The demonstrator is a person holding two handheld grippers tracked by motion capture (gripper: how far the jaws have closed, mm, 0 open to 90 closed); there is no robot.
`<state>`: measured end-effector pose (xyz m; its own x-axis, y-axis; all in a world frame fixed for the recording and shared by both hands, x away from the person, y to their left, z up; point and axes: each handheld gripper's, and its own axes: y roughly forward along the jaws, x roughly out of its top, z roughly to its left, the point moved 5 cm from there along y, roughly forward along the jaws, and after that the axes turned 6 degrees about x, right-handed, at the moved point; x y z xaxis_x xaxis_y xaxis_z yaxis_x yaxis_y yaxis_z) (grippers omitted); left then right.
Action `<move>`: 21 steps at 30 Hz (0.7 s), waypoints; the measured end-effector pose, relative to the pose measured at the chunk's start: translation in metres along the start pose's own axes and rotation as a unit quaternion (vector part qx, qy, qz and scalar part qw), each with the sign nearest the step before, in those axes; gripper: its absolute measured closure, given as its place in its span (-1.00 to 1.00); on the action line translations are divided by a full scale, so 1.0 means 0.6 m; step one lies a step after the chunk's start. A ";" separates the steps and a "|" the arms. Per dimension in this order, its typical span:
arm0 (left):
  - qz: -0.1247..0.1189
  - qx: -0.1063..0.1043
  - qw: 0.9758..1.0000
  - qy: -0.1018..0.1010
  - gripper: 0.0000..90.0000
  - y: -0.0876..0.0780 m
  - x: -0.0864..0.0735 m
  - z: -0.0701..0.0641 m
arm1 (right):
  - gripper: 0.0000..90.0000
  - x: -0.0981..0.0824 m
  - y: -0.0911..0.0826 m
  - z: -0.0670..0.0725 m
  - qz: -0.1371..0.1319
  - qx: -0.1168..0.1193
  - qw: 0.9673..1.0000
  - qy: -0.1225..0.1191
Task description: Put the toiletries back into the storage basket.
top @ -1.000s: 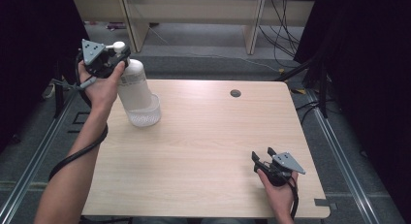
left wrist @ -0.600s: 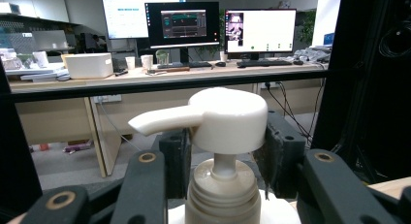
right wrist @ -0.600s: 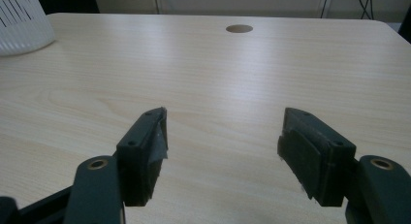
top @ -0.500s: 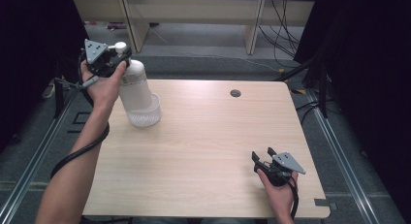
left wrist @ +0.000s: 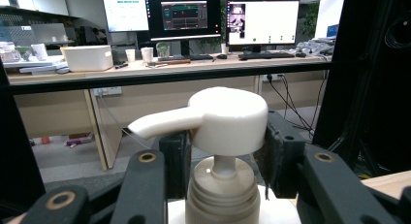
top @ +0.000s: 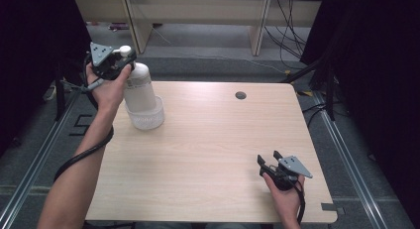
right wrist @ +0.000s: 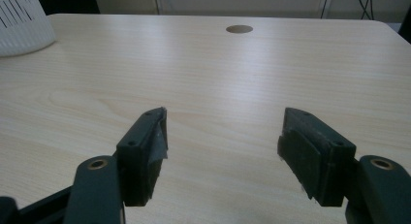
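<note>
the left hand-held gripper (top: 120,62) stays clamped on the white pump head (left wrist: 228,118) of the pump bottle (top: 139,90), a pad against each side of it, much as a second ago. the bottle stands in a clear cup (top: 145,117) at the table's (top: 208,140) far left. the right hand-held gripper (top: 269,159) has not moved, its jaws apart and empty over the near right of the table.
</note>
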<state>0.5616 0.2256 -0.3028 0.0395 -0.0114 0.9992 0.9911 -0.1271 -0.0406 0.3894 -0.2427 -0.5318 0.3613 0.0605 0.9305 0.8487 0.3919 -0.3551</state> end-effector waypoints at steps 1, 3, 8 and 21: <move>0.000 0.000 1.000 0.000 0.31 0.000 0.000 0.000 | -0.23 0.000 0.000 0.000 0.000 0.000 1.000 0.000; 0.002 0.000 1.000 0.000 0.31 0.001 -0.003 0.000 | -0.23 0.000 0.001 0.000 0.000 0.000 1.000 0.000; 0.007 0.002 1.000 0.000 0.31 0.004 -0.011 0.002 | -0.23 -0.001 0.001 0.002 0.002 -0.003 1.000 0.007; 0.021 0.004 1.000 0.003 0.31 0.008 -0.031 0.004 | -0.23 0.000 0.001 0.000 0.001 -0.002 1.000 0.000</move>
<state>0.5662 0.2273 -0.3216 0.0795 -0.0227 0.9966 0.9896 -0.1186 -0.0817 0.3898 -0.2425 -0.5323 0.3639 0.0610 0.9294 0.8493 0.3880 -0.3580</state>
